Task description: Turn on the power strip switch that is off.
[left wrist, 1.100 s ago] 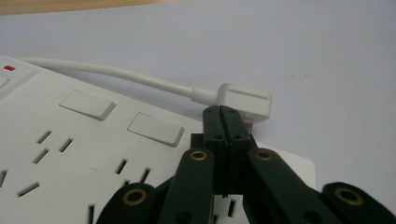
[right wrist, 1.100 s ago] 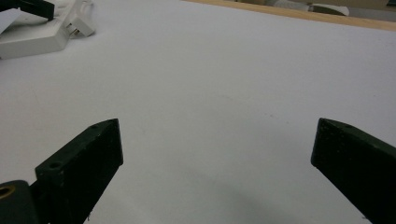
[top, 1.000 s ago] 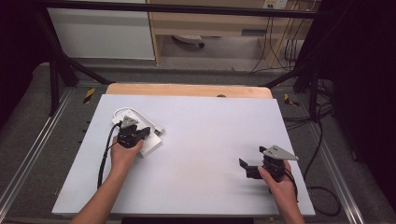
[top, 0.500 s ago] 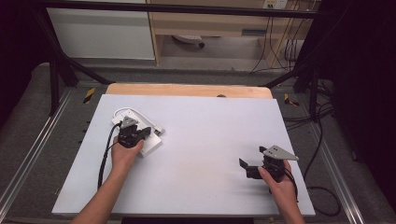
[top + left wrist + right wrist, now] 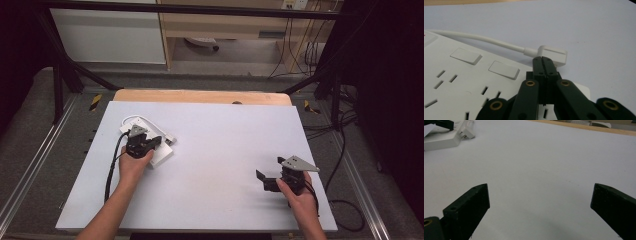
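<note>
A white power strip (image 5: 156, 149) (image 5: 461, 82) lies on the left part of the white table top (image 5: 220, 145). Its white cable (image 5: 486, 41) ends in a white plug (image 5: 554, 53) just past the strip's edge. My left gripper (image 5: 141, 141) (image 5: 544, 62) rests over the strip, jaws shut with nothing between them, tips just short of the plug. My right gripper (image 5: 272, 180) (image 5: 540, 202) stands at the right near the front edge, jaws wide open over bare table. The power strip (image 5: 441, 138) also appears far off in the right gripper view.
A wooden board (image 5: 200, 96) runs along the table's far edge. Black cables (image 5: 112, 167) trail from the left gripper along the forearm. Metal frame rails (image 5: 30, 165) flank the table, and a cabinet and loose wires sit on the floor behind.
</note>
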The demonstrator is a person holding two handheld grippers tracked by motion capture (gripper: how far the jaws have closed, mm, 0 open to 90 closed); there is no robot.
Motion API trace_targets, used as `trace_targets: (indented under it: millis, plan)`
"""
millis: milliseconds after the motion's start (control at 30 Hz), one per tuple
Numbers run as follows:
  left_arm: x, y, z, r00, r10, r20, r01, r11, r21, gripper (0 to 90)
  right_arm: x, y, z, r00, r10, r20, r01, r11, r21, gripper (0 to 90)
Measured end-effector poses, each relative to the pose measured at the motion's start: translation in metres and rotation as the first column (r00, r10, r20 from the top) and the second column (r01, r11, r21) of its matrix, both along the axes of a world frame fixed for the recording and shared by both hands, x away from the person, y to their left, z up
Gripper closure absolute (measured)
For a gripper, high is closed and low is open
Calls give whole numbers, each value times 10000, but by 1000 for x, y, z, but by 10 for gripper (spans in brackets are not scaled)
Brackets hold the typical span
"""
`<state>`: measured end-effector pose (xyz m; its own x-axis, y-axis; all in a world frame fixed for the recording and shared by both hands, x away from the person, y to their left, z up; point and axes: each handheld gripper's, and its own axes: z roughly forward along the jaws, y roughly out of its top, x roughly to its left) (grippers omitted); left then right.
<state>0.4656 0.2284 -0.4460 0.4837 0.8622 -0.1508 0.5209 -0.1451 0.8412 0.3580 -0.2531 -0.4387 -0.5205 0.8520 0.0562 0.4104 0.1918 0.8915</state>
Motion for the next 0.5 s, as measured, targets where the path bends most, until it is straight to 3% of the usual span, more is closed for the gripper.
trace_targets:
  millis: [500]
  plan:
    - [1, 1, -1, 10000, 5, -66, -6, 9999, -163, 900, 0, 0, 0, 10000, 3, 11, -3, 10000, -1, 27]
